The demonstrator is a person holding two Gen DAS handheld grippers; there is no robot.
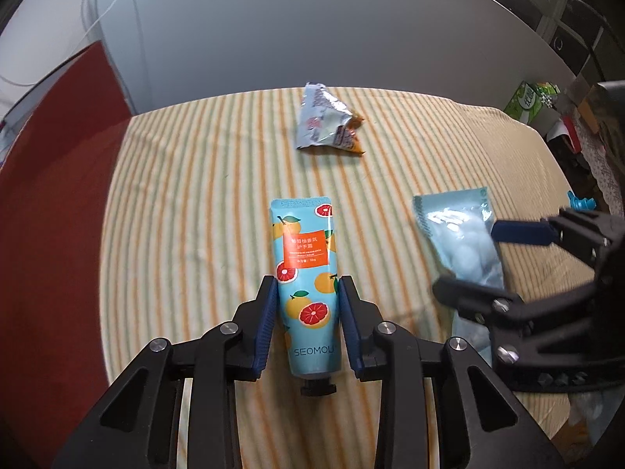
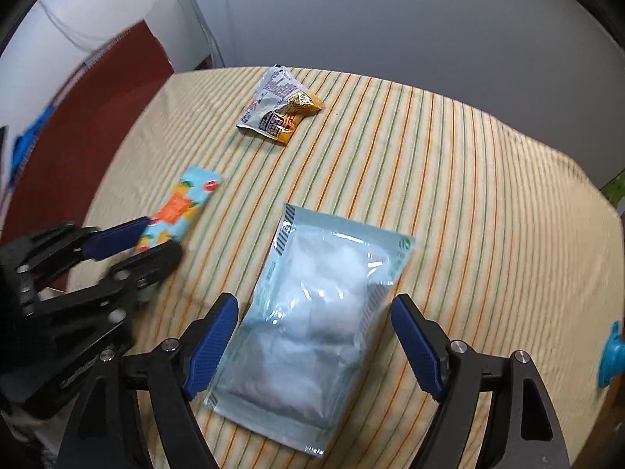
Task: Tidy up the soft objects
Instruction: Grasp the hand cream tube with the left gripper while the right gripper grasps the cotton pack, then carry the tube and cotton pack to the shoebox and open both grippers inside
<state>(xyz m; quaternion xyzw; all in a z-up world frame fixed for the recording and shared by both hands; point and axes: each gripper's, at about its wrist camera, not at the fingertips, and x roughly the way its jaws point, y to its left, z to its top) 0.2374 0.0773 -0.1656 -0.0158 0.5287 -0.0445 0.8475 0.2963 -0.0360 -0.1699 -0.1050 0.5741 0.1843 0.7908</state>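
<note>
A blue hand-cream tube with orange fruit print point(image 1: 306, 289) lies on the striped cloth point(image 1: 203, 203), cap toward me. My left gripper point(image 1: 308, 293) is shut on the tube, pads touching both sides; it also shows in the right wrist view point(image 2: 156, 234). A pale blue bag of cotton balls point(image 2: 312, 312) lies between the fingers of my right gripper point(image 2: 314, 312), which is open with a gap on each side. The bag also shows in the left wrist view point(image 1: 465, 234), with the right gripper point(image 1: 468, 258) around it. A crumpled silver and orange snack wrapper point(image 1: 328, 121) lies farther back; it also shows in the right wrist view point(image 2: 279, 105).
The striped cloth point(image 2: 468, 195) covers the table up to a grey wall point(image 1: 312, 31). A red panel point(image 1: 58, 195) stands at the left. Boxes and clutter point(image 1: 547, 109) sit beyond the right edge. White cables point(image 2: 195, 8) hang at the back left.
</note>
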